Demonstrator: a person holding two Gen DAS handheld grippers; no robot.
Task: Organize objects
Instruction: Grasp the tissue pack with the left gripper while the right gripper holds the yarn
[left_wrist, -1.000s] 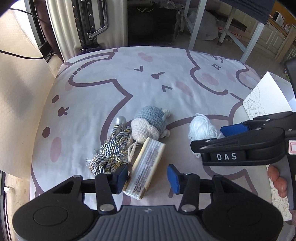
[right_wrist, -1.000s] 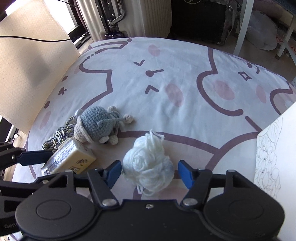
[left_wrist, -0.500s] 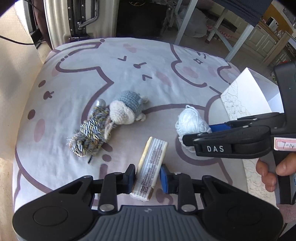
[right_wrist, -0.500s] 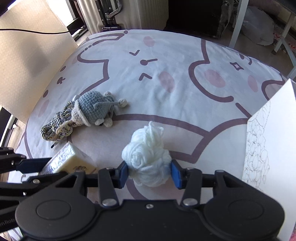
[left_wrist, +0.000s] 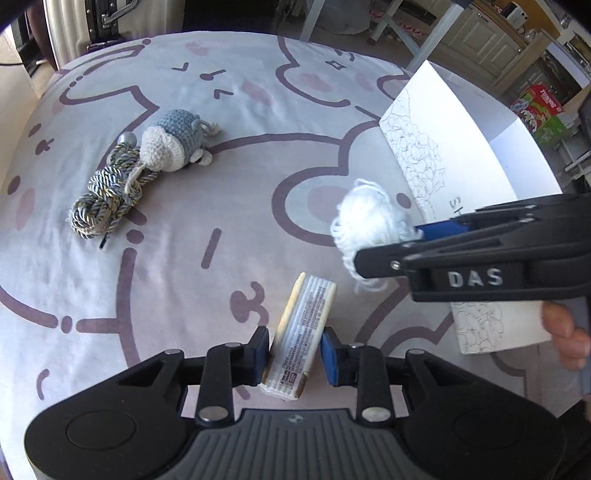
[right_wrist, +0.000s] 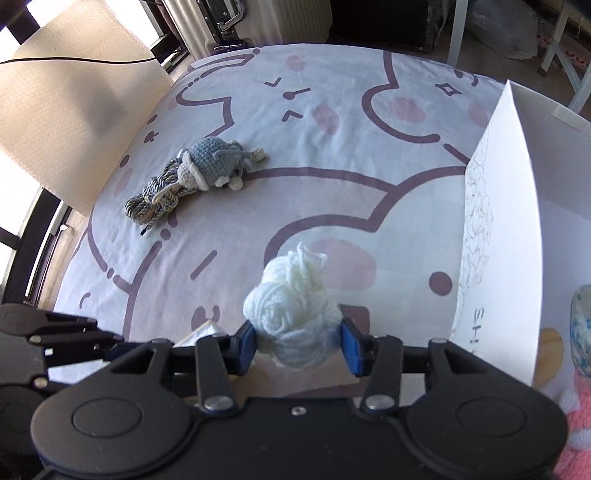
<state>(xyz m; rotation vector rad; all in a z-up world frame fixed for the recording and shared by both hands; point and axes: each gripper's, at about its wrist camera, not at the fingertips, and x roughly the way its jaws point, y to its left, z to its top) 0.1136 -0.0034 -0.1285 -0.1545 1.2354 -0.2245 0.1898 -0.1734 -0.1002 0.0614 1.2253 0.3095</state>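
Note:
My left gripper (left_wrist: 294, 350) is shut on a cream wrapped bar (left_wrist: 302, 330) and holds it above the printed sheet (left_wrist: 221, 206). My right gripper (right_wrist: 298, 345) is shut on a ball of white yarn (right_wrist: 293, 317), also lifted; the yarn shows in the left wrist view (left_wrist: 371, 225) beside the right gripper's body. A blue and cream crocheted toy (left_wrist: 173, 142) (right_wrist: 212, 160) lies on the sheet at the far left, touching a coil of grey and gold rope (left_wrist: 107, 194) (right_wrist: 157, 197). A white box (left_wrist: 458, 155) (right_wrist: 517, 240) with a line drawing on its wall stands at the right.
Inside the box, pink and blue knitted items (right_wrist: 576, 424) show at the right edge. A suitcase (right_wrist: 236, 18) and table legs (left_wrist: 421, 40) stand beyond the sheet's far edge. A beige padded panel (right_wrist: 66, 103) stands at the left.
Both grippers have lifted and moved right toward the white box, the left carrying the bar and the right the yarn. A second ago both were open around these things on the sheet.

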